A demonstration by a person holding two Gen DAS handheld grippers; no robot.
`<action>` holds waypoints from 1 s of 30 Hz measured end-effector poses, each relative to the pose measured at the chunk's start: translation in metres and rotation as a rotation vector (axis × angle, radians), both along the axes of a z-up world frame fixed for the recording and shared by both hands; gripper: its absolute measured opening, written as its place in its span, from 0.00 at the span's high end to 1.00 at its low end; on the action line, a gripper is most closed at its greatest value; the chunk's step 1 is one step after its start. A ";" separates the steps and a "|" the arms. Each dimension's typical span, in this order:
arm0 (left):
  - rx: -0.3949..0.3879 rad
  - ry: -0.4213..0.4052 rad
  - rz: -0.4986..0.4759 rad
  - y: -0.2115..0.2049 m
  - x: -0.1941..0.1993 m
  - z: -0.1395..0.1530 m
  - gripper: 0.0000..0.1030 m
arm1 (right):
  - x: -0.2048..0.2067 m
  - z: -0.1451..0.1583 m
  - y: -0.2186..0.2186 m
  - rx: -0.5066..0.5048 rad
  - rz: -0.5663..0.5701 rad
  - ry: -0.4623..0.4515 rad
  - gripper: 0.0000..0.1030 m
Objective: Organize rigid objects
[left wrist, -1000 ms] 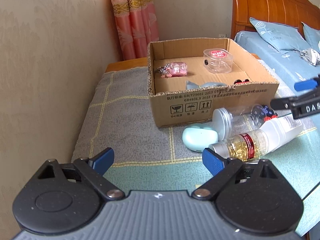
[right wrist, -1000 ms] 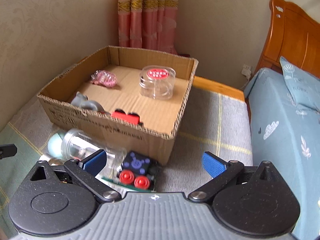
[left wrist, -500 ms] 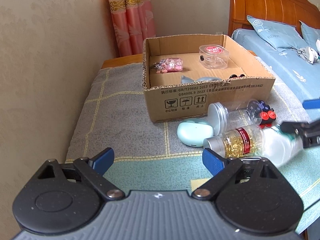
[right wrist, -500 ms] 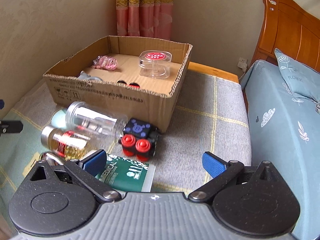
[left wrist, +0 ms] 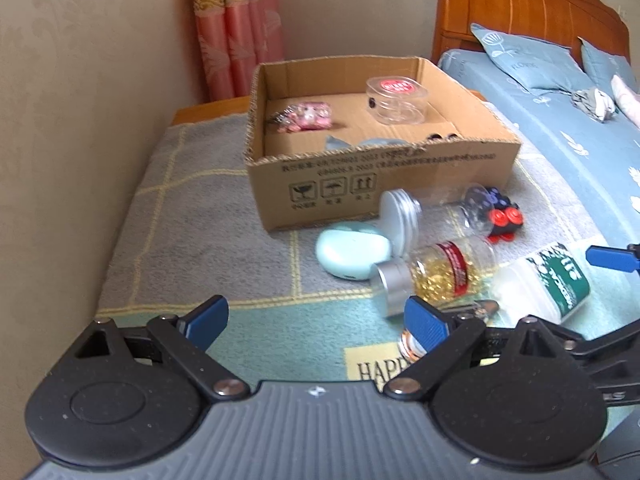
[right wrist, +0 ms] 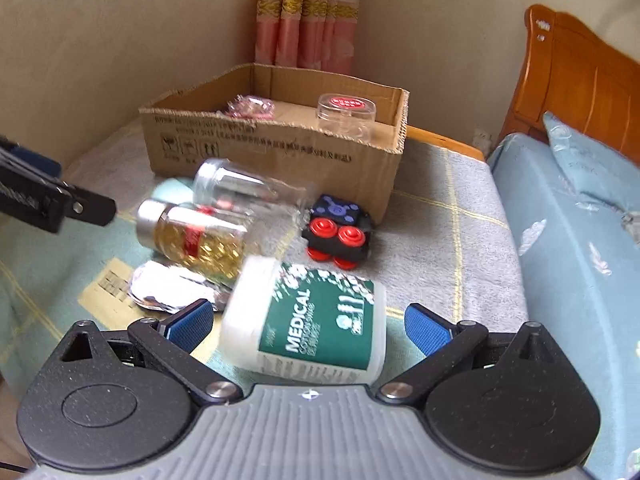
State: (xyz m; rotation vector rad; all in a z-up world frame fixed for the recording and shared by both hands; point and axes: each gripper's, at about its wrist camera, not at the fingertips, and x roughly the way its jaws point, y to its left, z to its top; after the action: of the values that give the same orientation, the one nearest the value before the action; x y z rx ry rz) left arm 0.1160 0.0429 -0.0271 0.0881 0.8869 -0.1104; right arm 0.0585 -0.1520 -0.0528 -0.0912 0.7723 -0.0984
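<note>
In a bedroom corner, beside the bed [right wrist: 568,216], our towel-covered desk [left wrist: 192,216] carries a cardboard box [left wrist: 384,184] already holding a pink keychain [left wrist: 306,116] and clear tub [left wrist: 397,100]. Outside it remain a gold-capsule bottle [right wrist: 192,236], empty jar [right wrist: 236,186], fidget cube [right wrist: 338,232] and medical swab tub [right wrist: 308,320], which lies between our spread right gripper [right wrist: 306,326]. Our left gripper [left wrist: 316,320] gapes empty. Only the left view shows the mint case [left wrist: 352,254]

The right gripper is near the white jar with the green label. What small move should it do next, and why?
Probably ease the right gripper forward and close on the white jar: it lies on its side between the open fingers, untouched, outside the cardboard box.
</note>
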 end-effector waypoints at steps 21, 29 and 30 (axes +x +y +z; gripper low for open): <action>-0.033 0.120 -0.143 -0.024 0.004 -0.051 0.01 | -0.017 -0.031 -0.047 0.100 -0.125 0.025 0.00; 0.005 0.120 -0.075 -0.007 -0.001 -0.048 0.01 | -0.018 -0.032 -0.046 0.098 -0.126 0.012 0.00; -0.004 0.119 -0.083 -0.009 -0.003 -0.046 0.01 | -0.019 -0.033 -0.046 0.098 -0.126 0.007 0.00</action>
State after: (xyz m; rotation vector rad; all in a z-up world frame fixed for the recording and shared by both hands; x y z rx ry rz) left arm 0.1131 0.0337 -0.0731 0.1160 1.0021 -0.1968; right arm 0.0392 -0.1978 -0.0856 0.0499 0.7884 -0.1800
